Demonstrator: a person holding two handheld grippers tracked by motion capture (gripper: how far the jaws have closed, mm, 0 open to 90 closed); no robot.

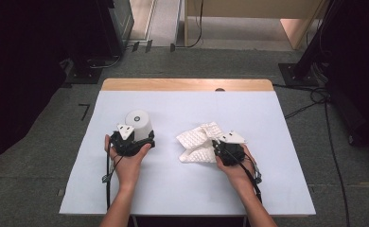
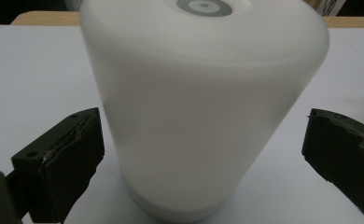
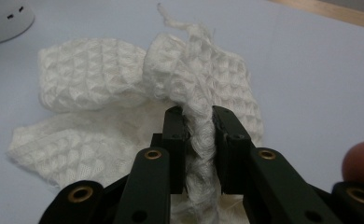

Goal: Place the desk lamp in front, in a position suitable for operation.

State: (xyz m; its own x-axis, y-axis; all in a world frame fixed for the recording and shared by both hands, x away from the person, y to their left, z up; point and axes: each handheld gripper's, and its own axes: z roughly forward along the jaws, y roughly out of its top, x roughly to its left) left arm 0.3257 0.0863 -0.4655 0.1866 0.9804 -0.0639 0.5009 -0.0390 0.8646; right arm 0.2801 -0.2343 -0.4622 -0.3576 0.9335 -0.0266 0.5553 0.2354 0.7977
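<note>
- No readable writing.
- Left gripper (image 2: 203,154) jaws wide apart around smooth white cylinder (image 2: 203,107), table (image 1: 173,189) left, not touching.
- Right gripper (image 3: 199,140) pinches waffle-weave white cloth (image 3: 91,88), crumpled, right of centre.

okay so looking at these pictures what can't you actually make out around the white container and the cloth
- White container: blurred in the left gripper view, its top cut off by the upper edge; whether the left tool touches it is unclear.
- Cloth: the fold inside the right tool is hidden by the jaws.
- High view: both tools' tips too small to read.
</note>
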